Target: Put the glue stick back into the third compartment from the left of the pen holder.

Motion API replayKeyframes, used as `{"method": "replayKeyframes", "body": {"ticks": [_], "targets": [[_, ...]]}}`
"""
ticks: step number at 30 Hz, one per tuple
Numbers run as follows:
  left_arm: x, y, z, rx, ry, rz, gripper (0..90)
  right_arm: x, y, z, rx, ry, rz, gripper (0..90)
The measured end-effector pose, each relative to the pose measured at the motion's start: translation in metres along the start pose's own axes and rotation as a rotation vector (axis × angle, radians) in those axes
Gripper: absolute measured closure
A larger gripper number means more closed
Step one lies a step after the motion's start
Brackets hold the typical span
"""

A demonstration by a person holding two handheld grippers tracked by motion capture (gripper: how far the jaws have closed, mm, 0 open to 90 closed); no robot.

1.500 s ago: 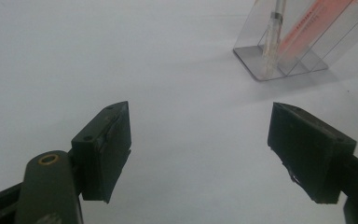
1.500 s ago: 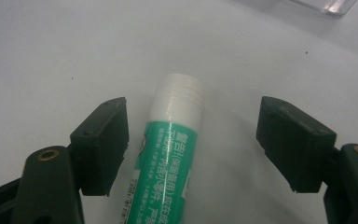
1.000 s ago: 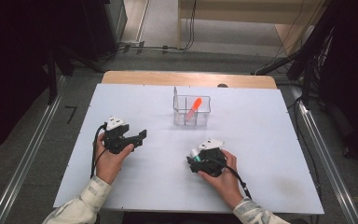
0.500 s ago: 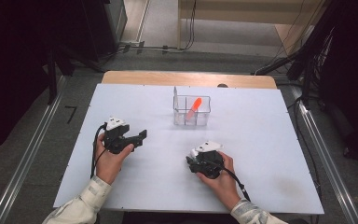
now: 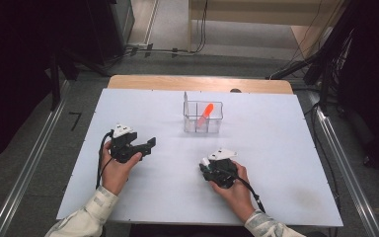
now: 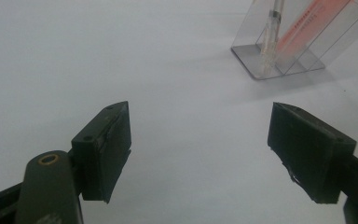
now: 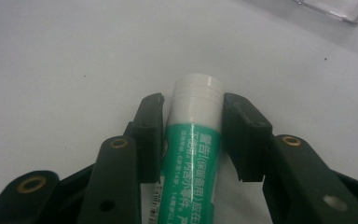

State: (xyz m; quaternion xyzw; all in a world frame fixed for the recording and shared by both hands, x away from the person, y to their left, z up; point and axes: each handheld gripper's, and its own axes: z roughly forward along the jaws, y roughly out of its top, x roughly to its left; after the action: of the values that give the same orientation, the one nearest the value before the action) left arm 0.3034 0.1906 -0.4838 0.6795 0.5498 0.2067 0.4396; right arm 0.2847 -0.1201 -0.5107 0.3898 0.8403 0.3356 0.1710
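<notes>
Green, white-capped cylindrical tube [image 7: 193,154] clamped between right gripper [image 7: 192,135] jaws.

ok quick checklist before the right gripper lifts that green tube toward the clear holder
1. Right gripper closed on the green tube: ok, both jaws press its sides just below the white cap.
2. Tube centred between the jaws: ok.
3. Left gripper out of the way: ok, open, holding nothing, off to the left.
4. Table between tube and clear holder free of obstacles: ok.
5. Room in the holder: cannot tell; an orange item leans in one compartment.
6. Grip firm enough for a lift: cannot tell.
</notes>
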Motion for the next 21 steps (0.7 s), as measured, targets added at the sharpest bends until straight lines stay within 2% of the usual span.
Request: {"method": "replayKeyframes", "body": {"ticks": [5, 21], "targets": [[-0.0003, -0.0002, 0.0003, 0.001, -0.002, 0.000, 22.1, -0.0012, 0.0004, -0.0003, 0.003, 0.002, -0.001, 62.4], [0.0000, -0.0003, 0.0003, 0.002, -0.003, -0.003, 22.1, -0.0024, 0.0019, -0.0006, 0.011, 0.011, -0.018, 63.1]]}}
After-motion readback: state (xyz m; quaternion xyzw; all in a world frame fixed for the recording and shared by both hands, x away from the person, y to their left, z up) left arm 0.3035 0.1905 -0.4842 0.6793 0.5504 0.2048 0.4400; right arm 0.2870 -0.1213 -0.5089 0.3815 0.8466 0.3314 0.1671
